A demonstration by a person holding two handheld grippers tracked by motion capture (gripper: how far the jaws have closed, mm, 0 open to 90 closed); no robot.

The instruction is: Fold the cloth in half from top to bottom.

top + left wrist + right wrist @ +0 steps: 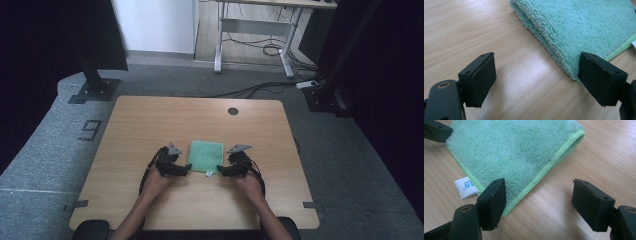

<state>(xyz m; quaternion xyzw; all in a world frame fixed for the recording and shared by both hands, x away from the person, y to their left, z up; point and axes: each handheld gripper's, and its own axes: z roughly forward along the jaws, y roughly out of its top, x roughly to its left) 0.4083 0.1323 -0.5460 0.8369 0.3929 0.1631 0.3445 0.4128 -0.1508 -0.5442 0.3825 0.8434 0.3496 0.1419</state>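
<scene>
While we are leaning in from the near edge of the table [150, 210], our two forearms are reaching forward and each hand is holding a claw low over the wood, one on either side of a folded green cloth [205, 156]. Our left claw [187, 169] is sitting just beside the cloth's near left corner, and in the left gripper view its jaws are standing wide apart with nothing between them but bare table [486, 30]; the fluffy folded edge of the cloth [579, 27] is lying right by the jaw on the right of that view, and we cannot tell whether the two are touching. Our right claw [220, 171] is hovering at the cloth's near right corner, and in the right gripper view it too is gaping open and gripping nothing: the jaw on the left of that view is standing over the stitched corner of the cloth [511, 152], while the other jaw is over bare wood. A small white label [466, 187] with blue print is poking out from the cloth's near edge. The cloth itself is lying flat near the middle of the table, between the two claws. Farther off, a round dark hole [233, 111] is showing in the tabletop near its far edge, and beyond the table a white desk frame [255, 35] with loose cables is standing on the grey floor.
</scene>
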